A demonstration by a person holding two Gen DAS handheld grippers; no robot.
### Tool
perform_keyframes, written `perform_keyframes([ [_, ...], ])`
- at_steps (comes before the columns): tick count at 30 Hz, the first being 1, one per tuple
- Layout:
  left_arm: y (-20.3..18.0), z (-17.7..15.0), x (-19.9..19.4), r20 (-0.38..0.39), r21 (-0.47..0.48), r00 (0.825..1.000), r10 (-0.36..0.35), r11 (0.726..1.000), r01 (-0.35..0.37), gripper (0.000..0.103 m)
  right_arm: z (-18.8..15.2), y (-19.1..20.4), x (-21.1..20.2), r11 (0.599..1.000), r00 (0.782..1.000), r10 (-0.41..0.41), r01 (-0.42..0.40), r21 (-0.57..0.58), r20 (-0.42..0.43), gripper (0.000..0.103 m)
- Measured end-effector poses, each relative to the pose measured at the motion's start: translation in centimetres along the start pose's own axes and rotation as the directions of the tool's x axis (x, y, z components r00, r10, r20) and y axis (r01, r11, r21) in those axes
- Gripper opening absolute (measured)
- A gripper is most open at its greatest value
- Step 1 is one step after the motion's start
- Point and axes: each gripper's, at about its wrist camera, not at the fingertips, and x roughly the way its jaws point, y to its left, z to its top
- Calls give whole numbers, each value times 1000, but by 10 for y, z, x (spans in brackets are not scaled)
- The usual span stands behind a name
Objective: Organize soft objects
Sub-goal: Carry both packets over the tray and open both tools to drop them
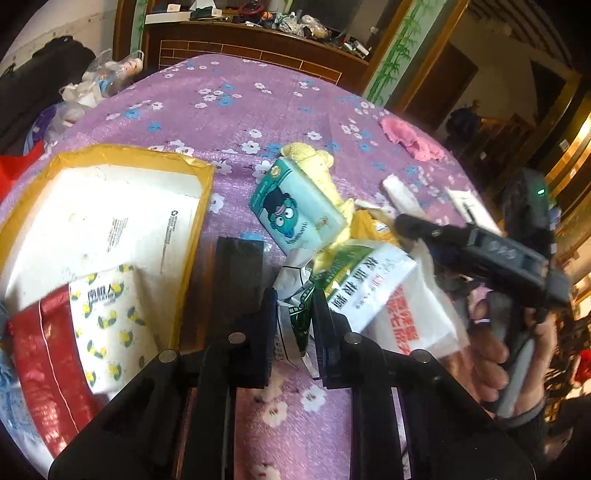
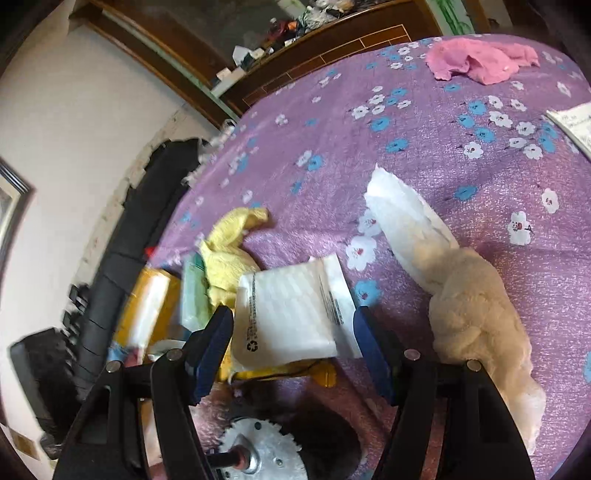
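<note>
Gripping a crumpled green-and-white packet between nearly closed jaws above the bed, the left gripper appears mid-transfer toward the box; right gripper jaws spread around a white pouch, closing judged next.

This is a lived-in bedroom in a home: the work surface is a bed covered with a purple sheet printed with white and blue blossoms, and behind it runs a dark wooden headboard shelf crowded with small household clutter. Plastic bags and dark luggage are piled beside the bed against a plain white wall, and wooden door frames painted with green bamboo stand on the far side. A framed picture hangs on that wall.
</note>
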Motion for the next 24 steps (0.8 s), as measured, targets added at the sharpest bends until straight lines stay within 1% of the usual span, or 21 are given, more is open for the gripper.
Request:
perform_keyframes([
  [1, 0, 0, -3, 7, 0, 1000, -7, 1000, 7, 17, -1, 2, 0, 1000, 1000, -11, 11, -12, 0, 67],
  [3, -1, -1, -9, 18, 3, 1000, -14, 1000, 14, 17, -2, 4, -1, 1000, 1000, -21, 21, -13, -3, 61],
  [4, -1, -1, -11, 20, 1, 1000, -21, 1000, 21, 17, -3, 5, -2, 999, 999, -32, 32, -18, -7, 52],
  [6, 0, -1, -15, 26, -5, 999, -32, 999, 32, 17, -2, 7, -6, 998, 999, -47, 47, -29, 2, 51],
  [7, 0, -1, -18, 32, -8, 999, -43, 999, 43, 17, -2, 7, -10, 999, 999, -39, 39, -21, 15, 41],
  [9, 0, -1, -22, 42, -13, 997, -64, 998, 65, 17, -3, 8, -20, 999, 998, -29, 30, -19, 47, 41],
  [11, 0, -2, -25, 42, -20, 997, -70, 997, 71, 17, -3, 10, -27, 1000, 998, -14, 16, -25, 64, 41],
  [13, 1, -2, -29, 46, -29, 995, -93, 995, 94, 17, -3, 14, -37, 999, 993, -2, 6, -33, 119, 41],
  [15, 5, -4, -40, 63, -51, 990, -128, 990, 131, 17, -5, 21, -52, 998, 982, 23, -12, -57, 190, 41],
  [17, 10, -5, -56, 84, -73, 983, -164, 983, 170, 17, -11, 32, -69, 995, 964, 43, -18, -98, 264, 41],
  [19, 23, -7, -81, 128, -107, 973, -194, 972, 208, 17, -18, 46, -84, 989, 942, 93, -51, -138, 321, 41],
  [20, 27, -7, -91, 148, -113, 970, -194, 971, 212, 17, -22, 52, -88, 985, 934, 116, -64, -160, 339, 41],
  [22, 42, -10, -116, 201, -127, 965, -168, 972, 196, 17, -32, 70, -92, 972, 920, 165, -89, -220, 355, 41],
  [24, 61, -13, -134, 240, -145, 962, -133, 975, 171, 17, -41, 87, -91, 957, 918, 192, -97, -273, 346, 41],
])
